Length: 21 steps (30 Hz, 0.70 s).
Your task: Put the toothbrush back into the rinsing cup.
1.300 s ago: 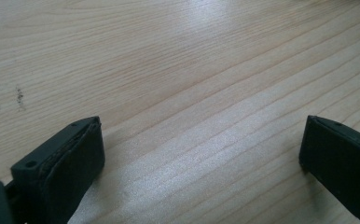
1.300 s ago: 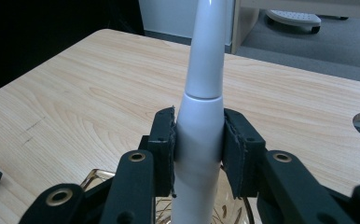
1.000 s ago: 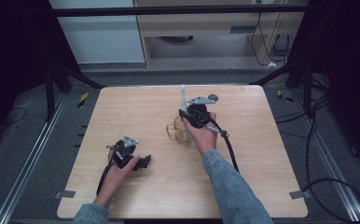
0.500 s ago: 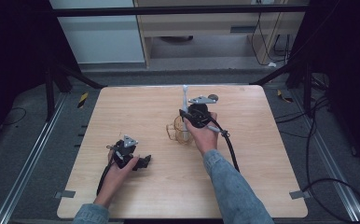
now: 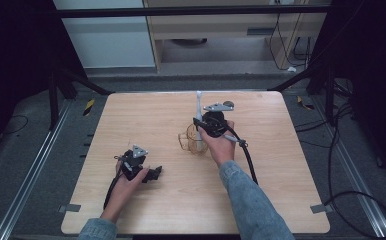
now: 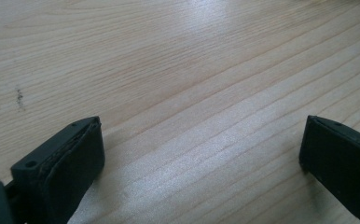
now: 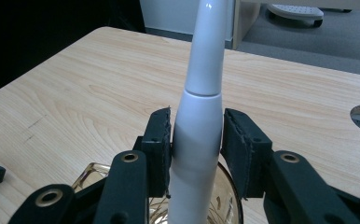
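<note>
Right gripper view: fingers (image 7: 196,140) clamped on white toothbrush (image 7: 201,107) over amber glass (image 7: 99,175); left fingers (image 6: 75,158) spread above bare tabletop (image 6: 192,70).

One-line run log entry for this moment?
right gripper: shut on white toothbrush | toothbrush: upright over amber glass cup | left gripper: open, on table

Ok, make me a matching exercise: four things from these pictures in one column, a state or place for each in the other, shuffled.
Things:
1. left claw
2. right claw
3. white toothbrush
4. amber glass cup

States or places:
A. upright, standing in the cup
B. open, jaws wide apart over bare wood
C. on the table under the right claw
D. shut on the white handle

Pairs: 1-B, 2-D, 3-A, 4-C
</note>
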Available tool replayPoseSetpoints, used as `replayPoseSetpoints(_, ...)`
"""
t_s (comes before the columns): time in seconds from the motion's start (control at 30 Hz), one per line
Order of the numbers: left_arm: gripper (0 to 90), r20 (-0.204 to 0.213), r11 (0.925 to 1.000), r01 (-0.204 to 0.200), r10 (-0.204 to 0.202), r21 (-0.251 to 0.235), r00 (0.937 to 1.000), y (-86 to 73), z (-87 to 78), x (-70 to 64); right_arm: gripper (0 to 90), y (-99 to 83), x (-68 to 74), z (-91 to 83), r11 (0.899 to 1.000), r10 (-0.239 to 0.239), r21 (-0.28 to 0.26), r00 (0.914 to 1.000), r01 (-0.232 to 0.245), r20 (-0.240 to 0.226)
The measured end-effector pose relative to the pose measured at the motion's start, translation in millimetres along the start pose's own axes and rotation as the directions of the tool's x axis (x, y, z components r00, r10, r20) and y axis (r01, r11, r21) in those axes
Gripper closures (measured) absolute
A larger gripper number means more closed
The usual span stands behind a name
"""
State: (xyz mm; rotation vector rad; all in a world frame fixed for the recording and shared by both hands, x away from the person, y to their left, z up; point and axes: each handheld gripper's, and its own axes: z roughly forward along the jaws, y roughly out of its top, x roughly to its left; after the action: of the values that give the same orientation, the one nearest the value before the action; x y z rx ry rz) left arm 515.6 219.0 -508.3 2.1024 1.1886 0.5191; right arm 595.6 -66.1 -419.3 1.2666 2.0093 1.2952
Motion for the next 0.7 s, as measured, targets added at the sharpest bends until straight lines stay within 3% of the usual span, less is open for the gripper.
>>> replayPoseSetpoints(0.7, 0.0, 0.0, 1.0, 0.0, 0.0, 0.0, 1.0, 0.0, 0.0, 0.0, 56.5, 0.7, -1.7, -13.5, 1.0, -0.02, 0.007, 0.9998, 0.02, 0.005)
